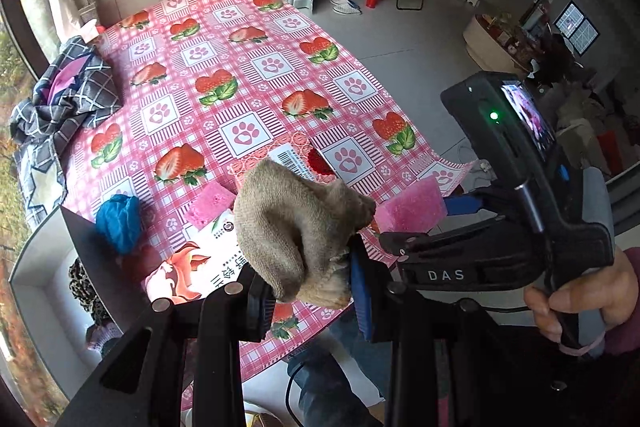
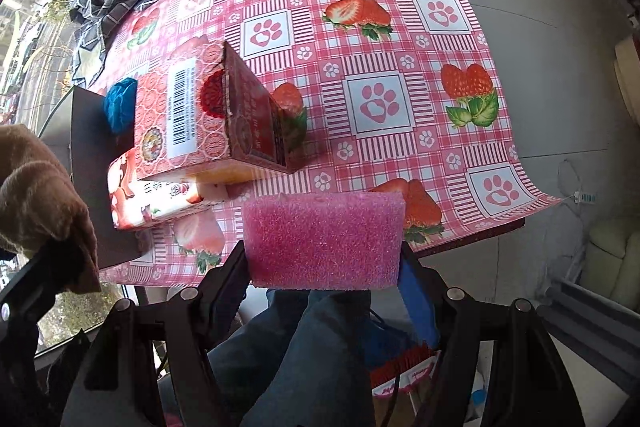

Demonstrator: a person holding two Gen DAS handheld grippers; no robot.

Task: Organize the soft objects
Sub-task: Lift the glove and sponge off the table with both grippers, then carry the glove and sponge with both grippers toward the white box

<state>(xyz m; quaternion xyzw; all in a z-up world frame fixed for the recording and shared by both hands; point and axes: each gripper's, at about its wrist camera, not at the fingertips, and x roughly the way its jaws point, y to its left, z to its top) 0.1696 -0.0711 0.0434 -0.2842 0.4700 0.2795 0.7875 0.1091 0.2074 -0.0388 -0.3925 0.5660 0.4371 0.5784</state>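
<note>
Fingers of left gripper (image 1: 316, 283) pinch tan sock (image 1: 296, 223); right gripper (image 2: 324, 267) squeezes pink sponge (image 2: 324, 239). Both held above near edge of tabletop (image 2: 400, 107). Keep squeeze soft, carry level, drop by blue cloth ball (image 1: 118, 223).

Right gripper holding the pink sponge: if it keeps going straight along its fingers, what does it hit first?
Probably the tablecloth near the table's front edge, just beyond the pink sponge clamped in the right gripper. The red box sits off-line. Depth is unclear.
</note>
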